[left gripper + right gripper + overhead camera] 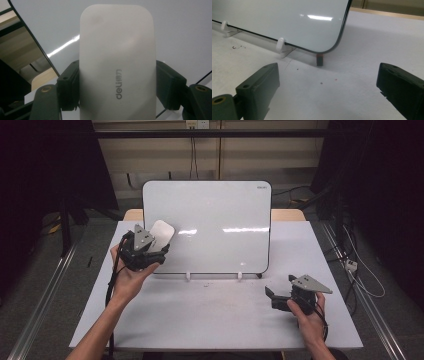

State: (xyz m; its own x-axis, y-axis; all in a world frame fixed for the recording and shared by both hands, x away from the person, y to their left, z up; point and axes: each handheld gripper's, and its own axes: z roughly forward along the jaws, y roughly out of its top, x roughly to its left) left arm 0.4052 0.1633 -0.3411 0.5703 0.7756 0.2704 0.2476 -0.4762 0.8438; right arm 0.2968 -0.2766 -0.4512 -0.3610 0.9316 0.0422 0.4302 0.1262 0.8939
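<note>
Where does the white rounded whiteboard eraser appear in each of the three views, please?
High view: white rounded whiteboard eraser left of centre, in the left gripper, against the glossy whiteboard.
Left gripper view: eraser centre, between the jaws.
Right gripper view: not in it.
Shared landmark: the whiteboard.

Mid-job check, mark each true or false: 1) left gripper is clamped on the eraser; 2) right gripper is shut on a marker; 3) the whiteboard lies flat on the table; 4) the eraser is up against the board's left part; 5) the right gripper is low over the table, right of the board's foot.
1) True. The left gripper has its jaws on both sides of the white eraser.
2) False. The right gripper is open, with nothing between its jaws.
3) False. The whiteboard stands propped on small white feet on the table.
4) True. In the high view the eraser sits at the board's left part.
5) True. The right gripper is near the table's right front.
</note>
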